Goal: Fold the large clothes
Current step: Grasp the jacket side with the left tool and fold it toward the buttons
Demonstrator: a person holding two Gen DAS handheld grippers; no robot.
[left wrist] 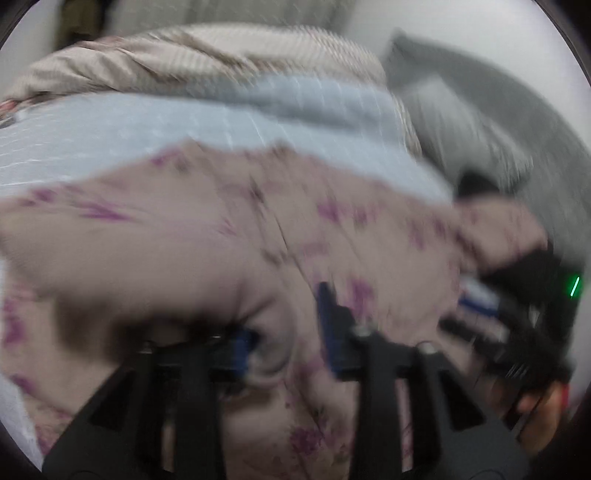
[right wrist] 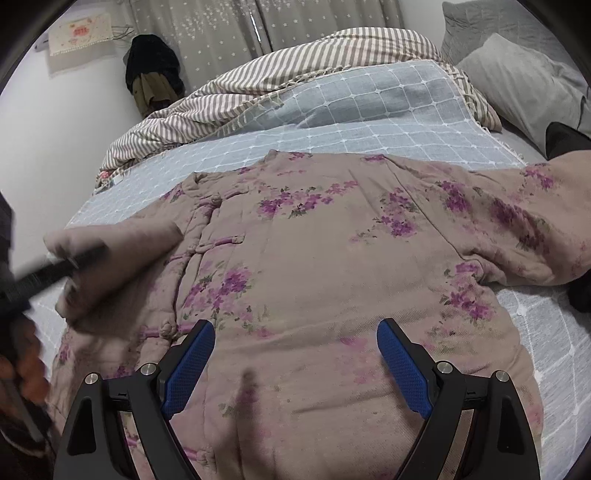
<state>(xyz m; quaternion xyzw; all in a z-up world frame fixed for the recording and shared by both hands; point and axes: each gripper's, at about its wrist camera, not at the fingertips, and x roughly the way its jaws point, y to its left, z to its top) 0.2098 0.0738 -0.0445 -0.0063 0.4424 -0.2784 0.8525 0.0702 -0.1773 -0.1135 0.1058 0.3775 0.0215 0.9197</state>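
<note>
floral jacket flat on the bed

the padded jacket [right wrist: 314,266] lies spread on the blue checked bedspread [right wrist: 369,122] (left view badly blurred). right gripper [right wrist: 295,365] hangs over it, jaws wide, empty. left gripper [left wrist: 284,332] is part open at the folded-in sleeve [right wrist: 118,251]; whether it pinches cloth, cannot tell.

One floral jacket [right wrist: 317,280]; one checked sheet [right wrist: 369,110]; one striped blanket [right wrist: 295,62]; two grey pillows [right wrist: 524,77]; two grippers, left [left wrist: 284,325] and right [right wrist: 295,362]; one dark bundle [right wrist: 153,70] by the curtain [right wrist: 229,33]
</note>
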